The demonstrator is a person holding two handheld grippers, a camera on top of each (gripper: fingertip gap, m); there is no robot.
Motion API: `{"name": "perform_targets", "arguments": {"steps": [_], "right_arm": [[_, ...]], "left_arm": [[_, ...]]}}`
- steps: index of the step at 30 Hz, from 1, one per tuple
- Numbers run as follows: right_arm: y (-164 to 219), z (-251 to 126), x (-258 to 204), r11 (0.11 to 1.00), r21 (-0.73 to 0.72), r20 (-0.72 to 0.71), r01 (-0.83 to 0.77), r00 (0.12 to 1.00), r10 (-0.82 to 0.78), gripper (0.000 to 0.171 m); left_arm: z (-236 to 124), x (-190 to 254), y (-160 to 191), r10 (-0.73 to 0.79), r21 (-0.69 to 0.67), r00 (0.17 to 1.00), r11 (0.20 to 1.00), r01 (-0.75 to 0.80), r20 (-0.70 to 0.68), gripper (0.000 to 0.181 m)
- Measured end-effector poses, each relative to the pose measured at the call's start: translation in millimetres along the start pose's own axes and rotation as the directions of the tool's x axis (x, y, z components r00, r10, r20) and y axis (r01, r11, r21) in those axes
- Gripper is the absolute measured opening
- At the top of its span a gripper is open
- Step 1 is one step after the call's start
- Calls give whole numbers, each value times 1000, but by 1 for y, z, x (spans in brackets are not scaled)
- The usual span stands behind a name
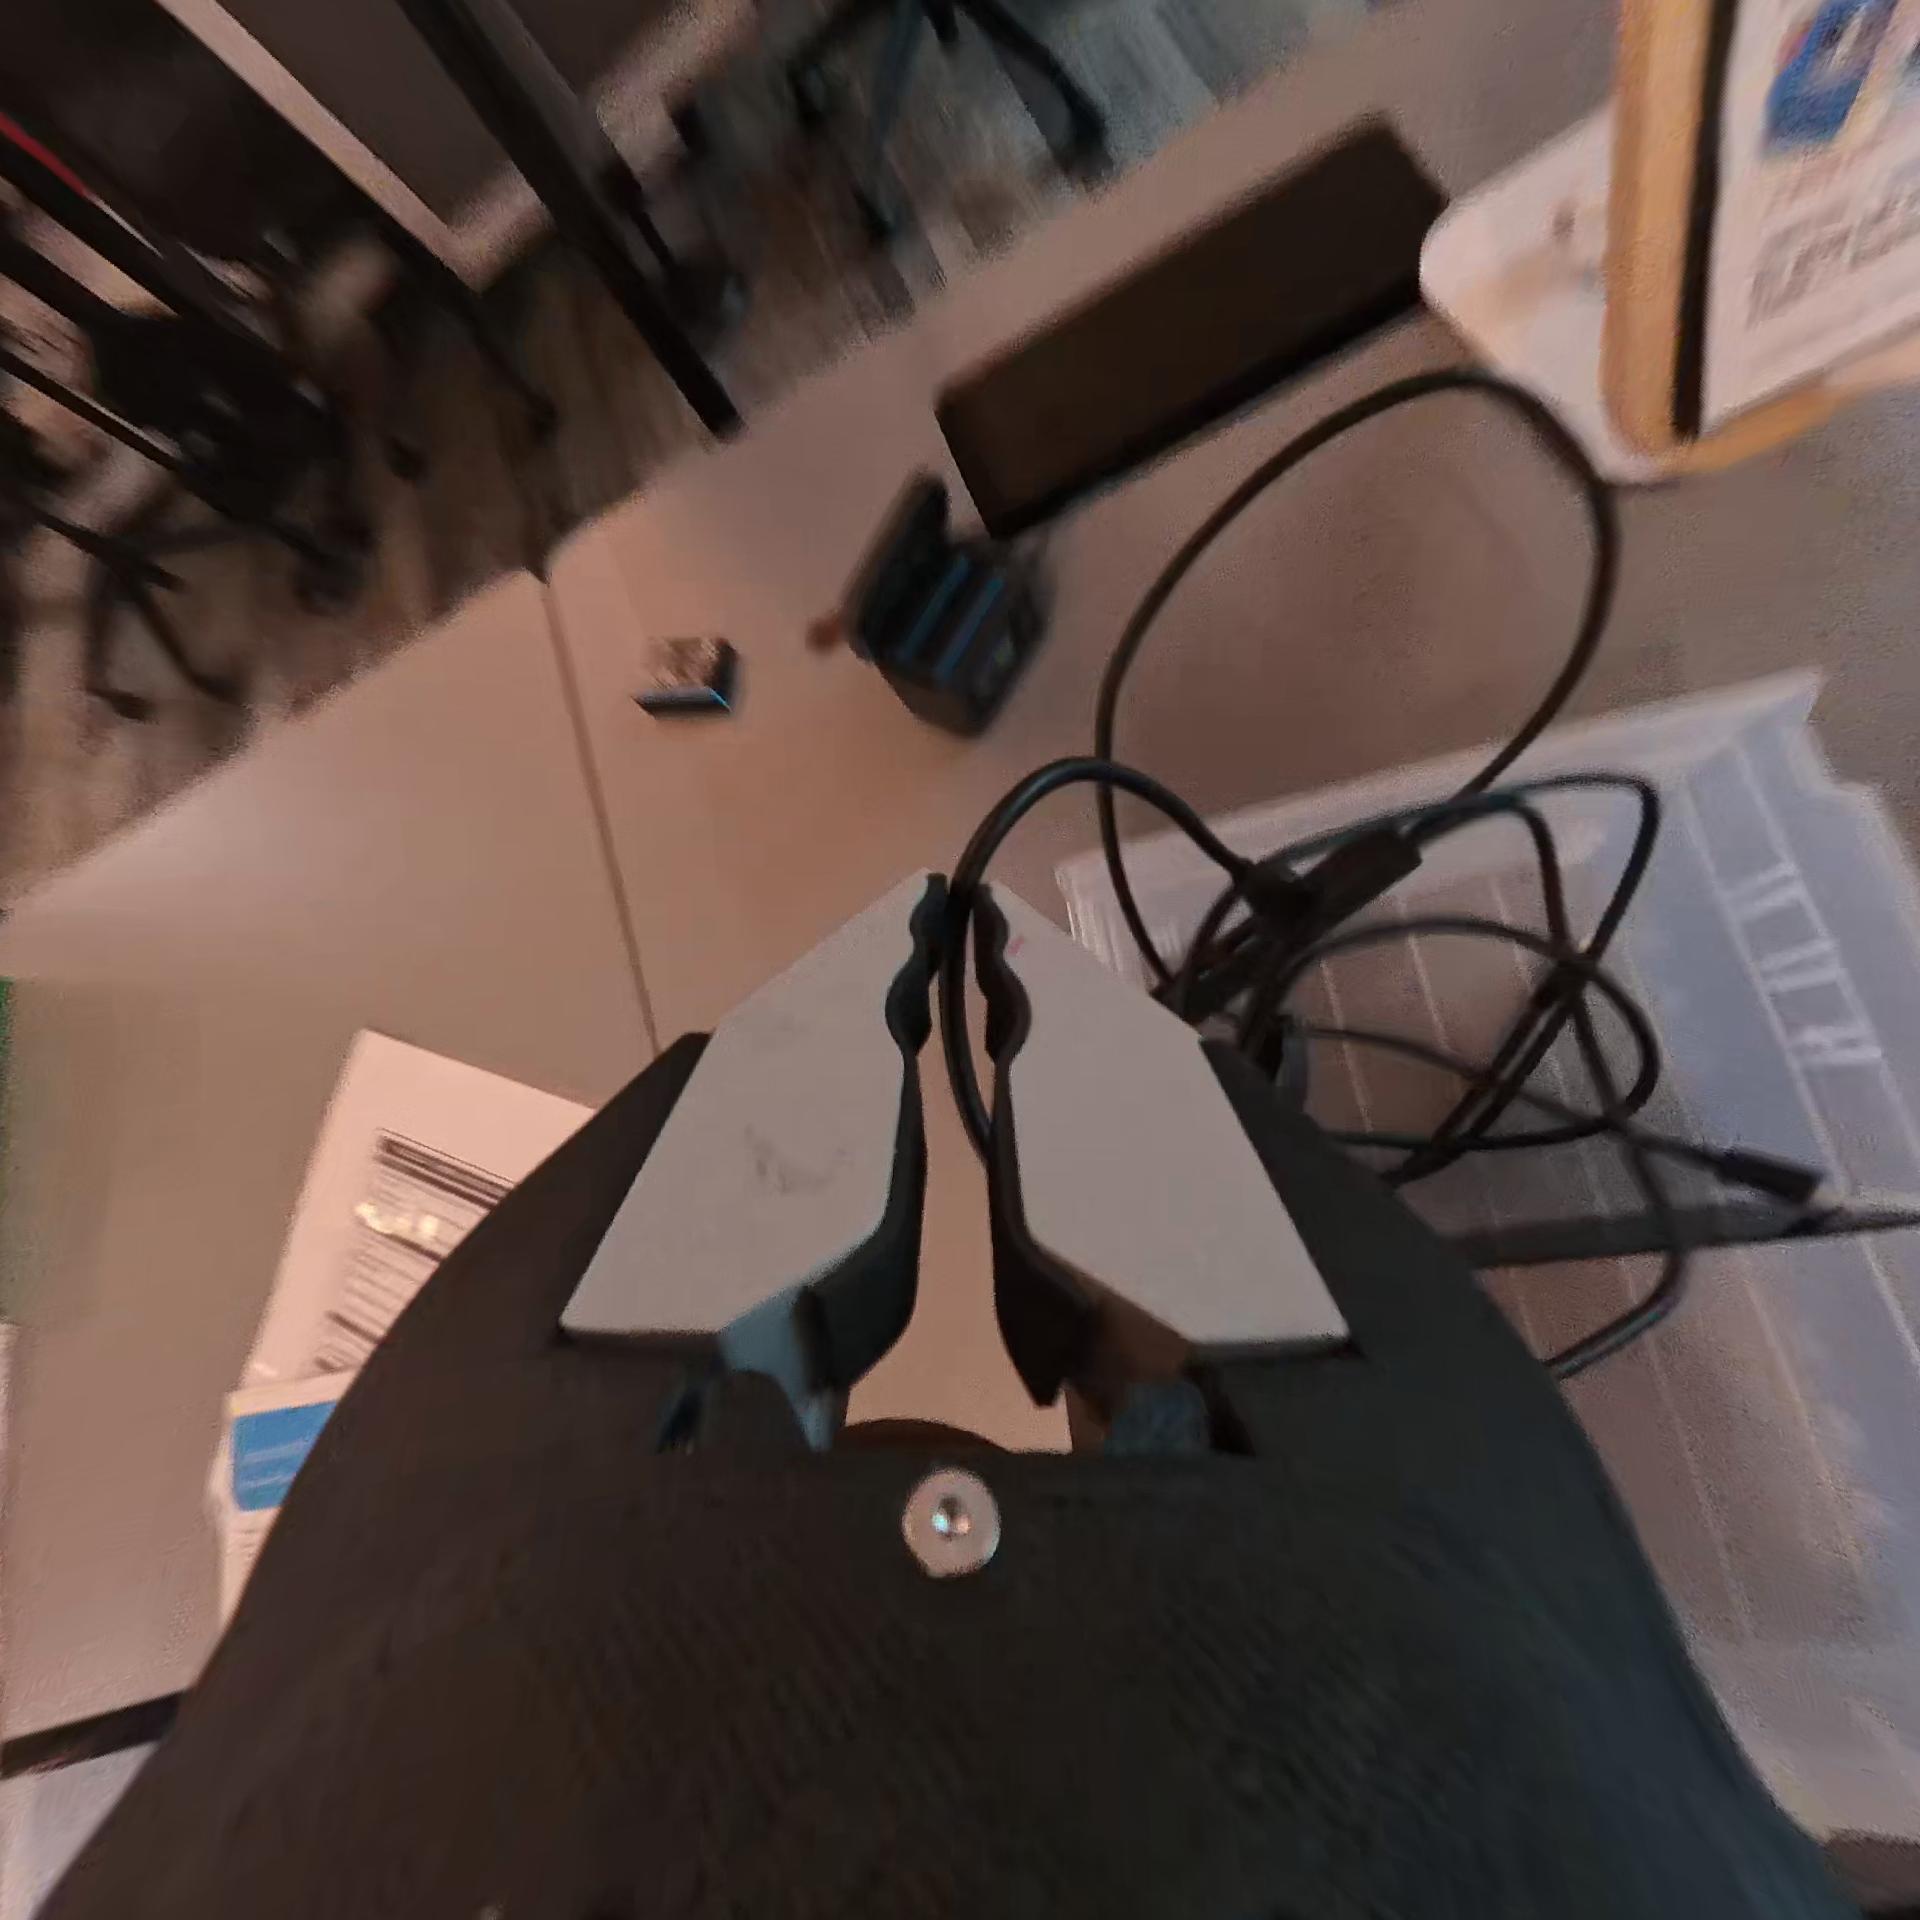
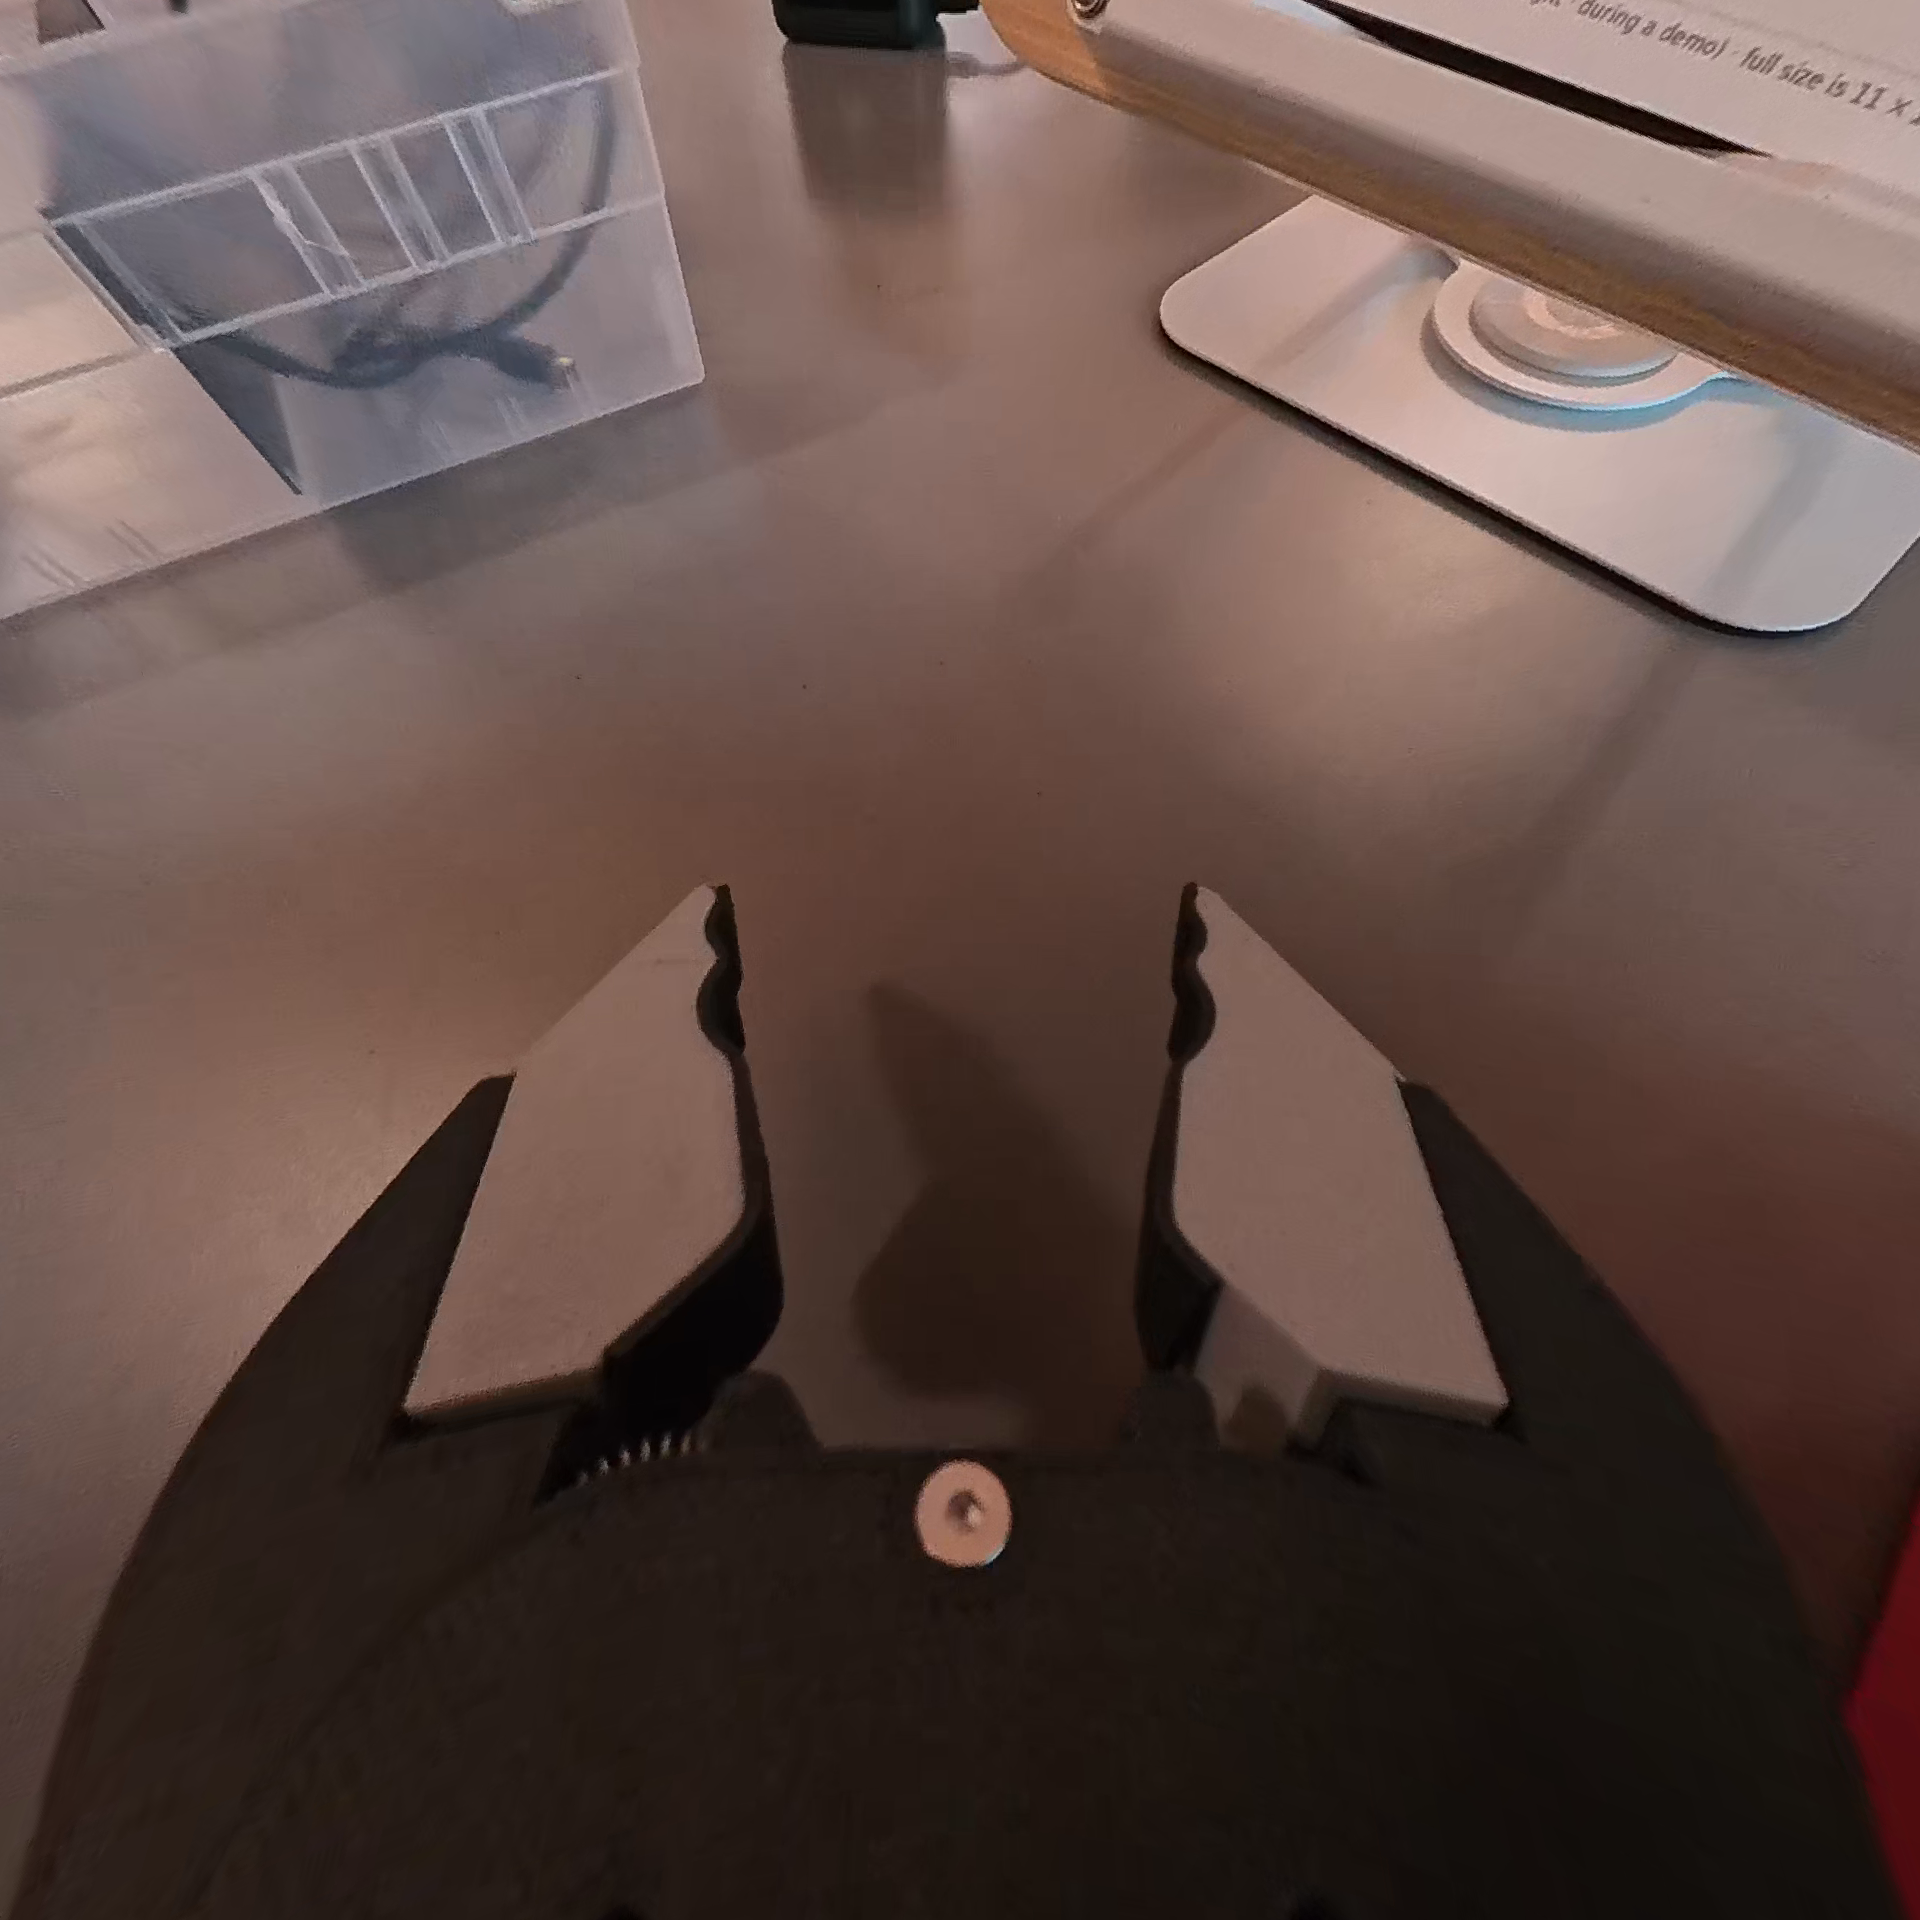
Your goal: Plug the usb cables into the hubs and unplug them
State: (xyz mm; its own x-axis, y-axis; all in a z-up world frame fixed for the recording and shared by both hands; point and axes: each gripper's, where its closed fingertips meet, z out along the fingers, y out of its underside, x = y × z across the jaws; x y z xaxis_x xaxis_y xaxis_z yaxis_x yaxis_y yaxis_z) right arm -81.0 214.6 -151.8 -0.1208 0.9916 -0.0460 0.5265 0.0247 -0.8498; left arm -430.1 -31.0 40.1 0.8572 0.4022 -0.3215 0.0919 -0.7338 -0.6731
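My left gripper point(image 1: 961, 899) is shut on a thin black USB cable point(image 1: 1112, 665), held up in the air. The cable loops up and right, then falls into a tangle of black cables point(image 1: 1455, 997) over a clear plastic bin point(image 1: 1714, 1039). A small black hub with blue ports point(image 1: 945, 613) sits on the table beyond the fingertips. A long black box point(image 1: 1184, 322) lies behind it. A small dark adapter point(image 1: 691, 675) lies to the left. My right gripper point(image 2: 956, 904) is open and empty, low over bare table.
A white box point(image 1: 416, 1164) sits at the lower left. A wood-framed sign on a white base point(image 2: 1455, 343) stands at the right. The clear bin point(image 2: 343, 239) with a cable inside is at the right gripper's far left. The table edge point(image 1: 312, 748) runs behind. Some 45 cm of space lies between my two pairs of fingers.
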Motion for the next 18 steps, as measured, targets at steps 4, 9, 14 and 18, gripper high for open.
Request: {"name": "perform_targets", "arguments": {"steps": [4, 9, 14, 18], "right_arm": [[0, -1, 3, 1000, 3, -20, 3, 1000, -2, 80], [-1, -4, 4, 999, 17, -56, 28, 998, -27, 79], [-5, -8, 1, 996, 51, -74, 76, 995, -72, 79], [-3, -8, 0, 995, 38, -95, 95, 991, -91, 78]], "left_arm": [[-75, -1, -70, -8, 256, 991, 966, -27, 135, 3], [-152, 6, -121, -63, 423, 977, 906, -29, 202, 3], [-208, 19, -154, -68, 514, 969, 855, -67, 239, 3], [-240, 22, -175, -85, 549, 959, 832, -80, 269, 4]]}}
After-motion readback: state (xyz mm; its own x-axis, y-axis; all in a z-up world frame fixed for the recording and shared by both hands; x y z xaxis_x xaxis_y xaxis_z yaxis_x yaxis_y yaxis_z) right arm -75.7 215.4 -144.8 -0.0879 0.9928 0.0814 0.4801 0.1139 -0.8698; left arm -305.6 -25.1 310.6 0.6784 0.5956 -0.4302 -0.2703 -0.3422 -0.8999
